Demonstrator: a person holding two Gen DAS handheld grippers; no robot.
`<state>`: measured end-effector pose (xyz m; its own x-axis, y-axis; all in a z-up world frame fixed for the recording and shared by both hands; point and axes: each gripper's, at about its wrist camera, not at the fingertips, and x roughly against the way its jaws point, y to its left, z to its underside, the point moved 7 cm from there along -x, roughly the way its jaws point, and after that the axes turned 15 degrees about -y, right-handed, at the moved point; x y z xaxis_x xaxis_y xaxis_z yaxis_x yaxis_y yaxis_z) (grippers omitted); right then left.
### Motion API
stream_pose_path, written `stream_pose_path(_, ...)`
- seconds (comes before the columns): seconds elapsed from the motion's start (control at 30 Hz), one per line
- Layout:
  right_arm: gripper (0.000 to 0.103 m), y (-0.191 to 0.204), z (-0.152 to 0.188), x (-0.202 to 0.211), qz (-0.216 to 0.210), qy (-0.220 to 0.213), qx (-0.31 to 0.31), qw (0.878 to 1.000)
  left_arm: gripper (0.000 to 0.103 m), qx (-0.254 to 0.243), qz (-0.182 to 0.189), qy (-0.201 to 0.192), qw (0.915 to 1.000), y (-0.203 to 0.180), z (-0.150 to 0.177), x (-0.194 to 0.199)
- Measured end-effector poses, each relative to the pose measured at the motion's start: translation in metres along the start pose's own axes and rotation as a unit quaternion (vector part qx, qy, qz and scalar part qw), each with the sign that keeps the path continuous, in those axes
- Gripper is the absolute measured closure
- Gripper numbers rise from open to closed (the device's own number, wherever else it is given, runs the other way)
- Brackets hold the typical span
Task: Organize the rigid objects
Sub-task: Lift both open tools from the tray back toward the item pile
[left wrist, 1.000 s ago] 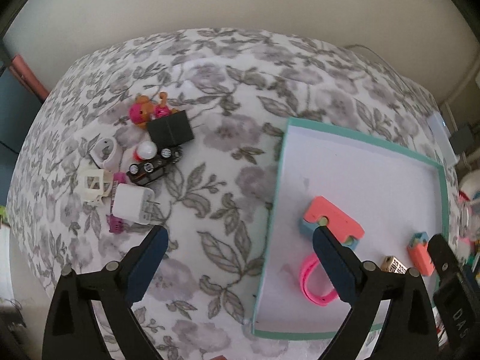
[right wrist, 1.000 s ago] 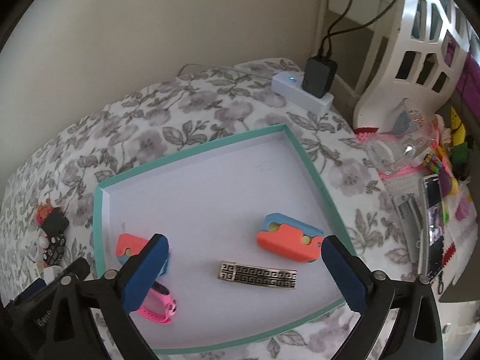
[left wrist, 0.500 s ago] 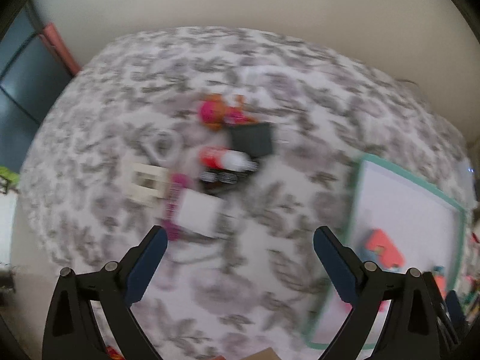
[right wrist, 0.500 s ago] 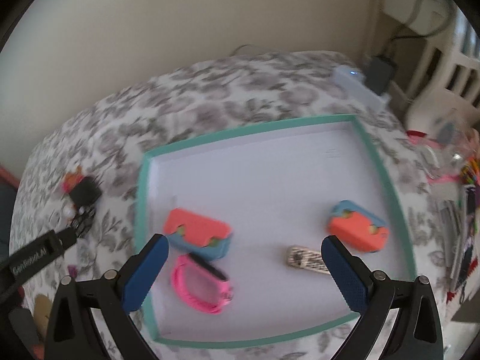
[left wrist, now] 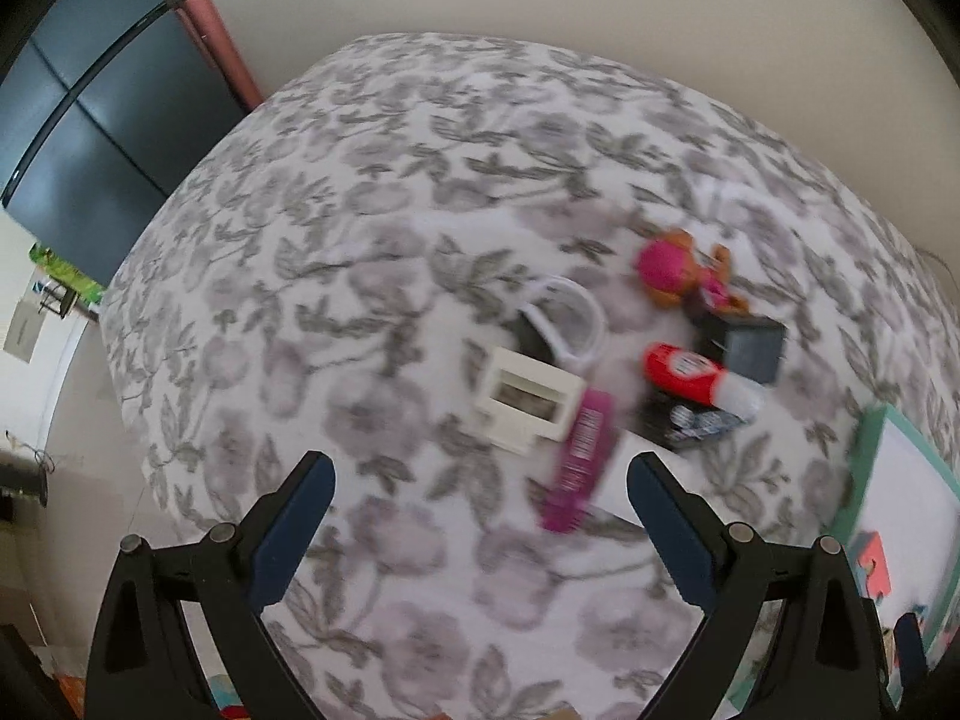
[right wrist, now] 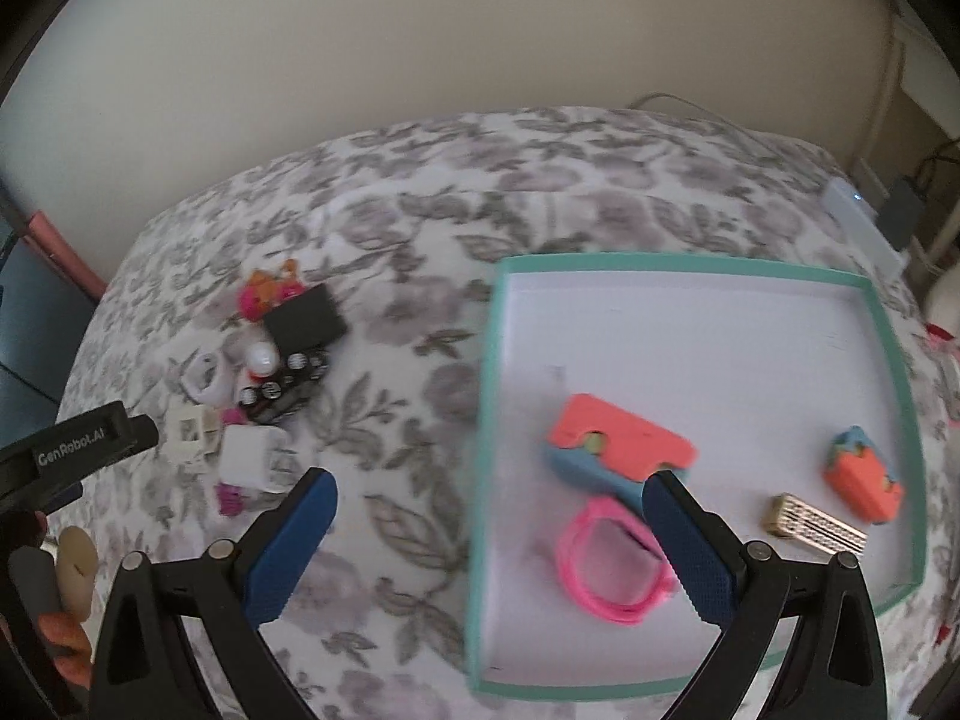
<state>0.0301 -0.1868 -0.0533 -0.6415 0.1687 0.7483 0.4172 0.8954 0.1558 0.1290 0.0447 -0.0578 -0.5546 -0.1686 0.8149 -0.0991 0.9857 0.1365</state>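
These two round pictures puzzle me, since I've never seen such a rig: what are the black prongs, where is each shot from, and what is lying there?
No robot here: a person carries a handheld claw in each hand, each with a fisheye camera looking along its two blue-padded fingers. The left view shows the left claw, open and empty, above a floral cloth with a pile of small things: a white frame, a magenta comb, a red-and-white tube, a black block. The right view shows the right claw, also open and empty, over a teal-rimmed tray holding a pink band, two coral-and-blue pieces and a patterned bar.
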Motion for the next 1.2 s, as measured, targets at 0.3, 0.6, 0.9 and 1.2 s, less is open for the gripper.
stream_pose_path(0.3, 0.0, 0.033, 0.002, -0.018, -0.025, 0.006, -0.002, 1.0, 0.005, 0.011, -0.031, 0.018, 0.9993, 0.042, 0.006, -0.035)
stream_pose_path(0.6, 0.0, 0.073, 0.008, -0.038, -0.058, 0.015, 0.01, 0.998, 0.005, 0.037, 0.003, 0.05, 0.9981, 0.047, 0.015, -0.067)
stream_pose_path(0.9, 0.0, 0.104, 0.021, -0.061, -0.08, 0.043, 0.023, 0.996, 0.005, 0.056, 0.03, 0.057, 0.9964, 0.05, 0.01, -0.087)
stream_pose_path(1.2, 0.0, 0.133, 0.027, -0.075, -0.096, 0.048, 0.052, 0.993, 0.005, 0.069, 0.045, 0.044, 0.9957, 0.057, -0.003, -0.096)
